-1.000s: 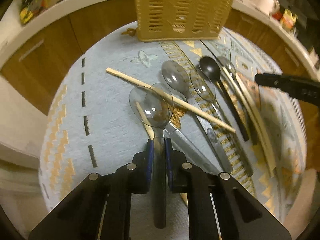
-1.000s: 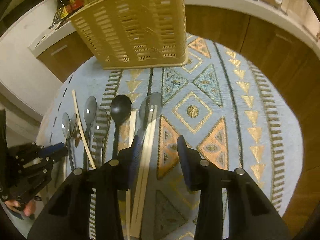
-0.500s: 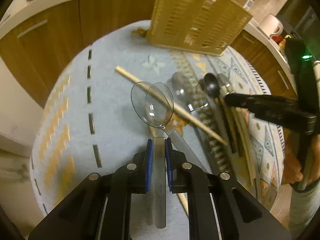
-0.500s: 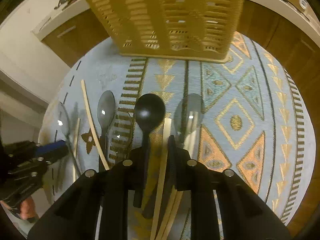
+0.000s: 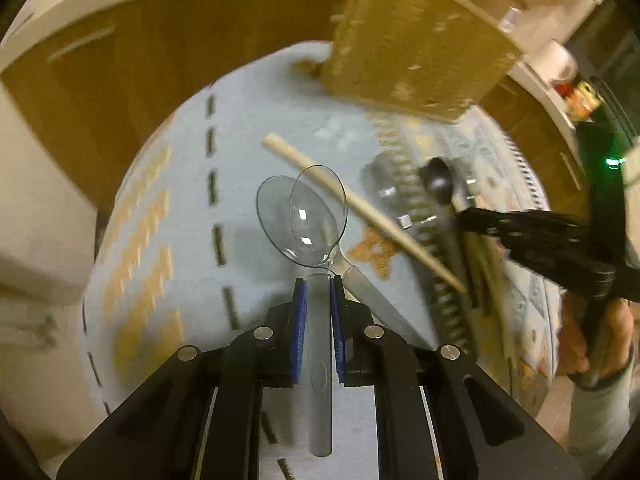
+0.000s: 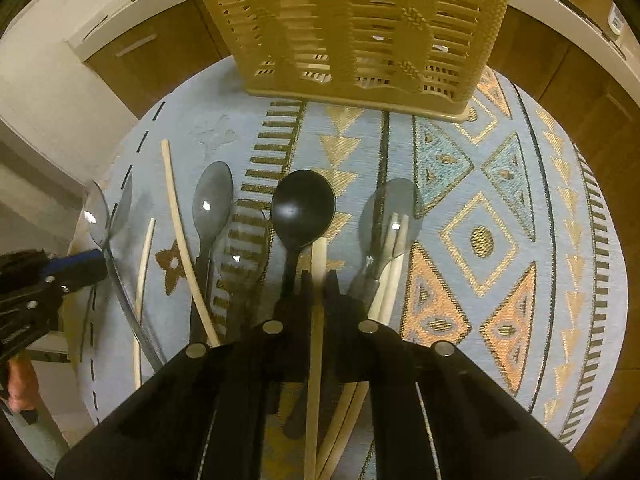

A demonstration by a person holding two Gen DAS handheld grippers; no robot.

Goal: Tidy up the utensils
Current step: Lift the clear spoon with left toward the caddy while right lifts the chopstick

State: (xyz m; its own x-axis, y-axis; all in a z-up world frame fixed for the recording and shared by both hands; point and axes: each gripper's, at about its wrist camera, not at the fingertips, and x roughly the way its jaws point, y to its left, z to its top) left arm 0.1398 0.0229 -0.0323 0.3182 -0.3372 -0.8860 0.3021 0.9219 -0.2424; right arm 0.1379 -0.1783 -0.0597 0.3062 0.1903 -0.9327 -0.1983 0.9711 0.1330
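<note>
1. I am gripping a clear plastic spoon (image 5: 318,216) by its handle in the left tool (image 5: 319,292), bowl at twelve o'clock.
2. My right tool (image 6: 318,280) is pinching a pale wooden chopstick (image 6: 316,320).
3. Next, I judge, both are going into the tan slotted plastic basket (image 6: 360,28) at twelve o'clock.

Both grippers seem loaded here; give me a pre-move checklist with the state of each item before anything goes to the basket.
1. Left gripper shut on the clear plastic spoon by its handle: ok.
2. Right gripper shut on a pale wooden chopstick: ok.
3. Chopstick gripped alone, black plastic spoon not caught: cannot tell.
4. Held spoon lifted off the second clear spoon under it: cannot tell.
5. Tan slotted plastic basket upright on the patterned blue mat: ok.
6. Basket compartments free: cannot tell.
</note>
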